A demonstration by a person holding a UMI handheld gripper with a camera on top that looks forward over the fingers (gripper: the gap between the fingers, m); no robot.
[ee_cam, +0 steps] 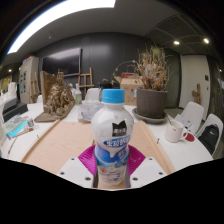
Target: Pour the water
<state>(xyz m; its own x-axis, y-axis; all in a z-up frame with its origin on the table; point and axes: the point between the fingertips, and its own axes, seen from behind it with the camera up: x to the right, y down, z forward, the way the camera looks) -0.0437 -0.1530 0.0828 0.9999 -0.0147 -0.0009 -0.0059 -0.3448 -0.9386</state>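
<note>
— How is the hand-held gripper [112, 170] posed?

— It points level and forward along the worktop [60, 140], with its two fingers reaching out at either side of a water bottle [112, 140]. The pink pads [88, 160] sit right against the bottle's lower sides, so it looks clenched on the bottle.

— Which way does the bottle point?

— Upright. Its long axis is vertical, with the light blue cap [113, 96] on top and still closed. A blue and white label wraps the lower body.

— And where is it relative to the fingers?

— Directly between them, close in. Beyond the bottle to the right stands a potted plant [152, 85] with dry stalks. Beyond the bottle to the left sits a clear cup [92, 96], and farther left a brown dried arrangement [58, 100].
</note>
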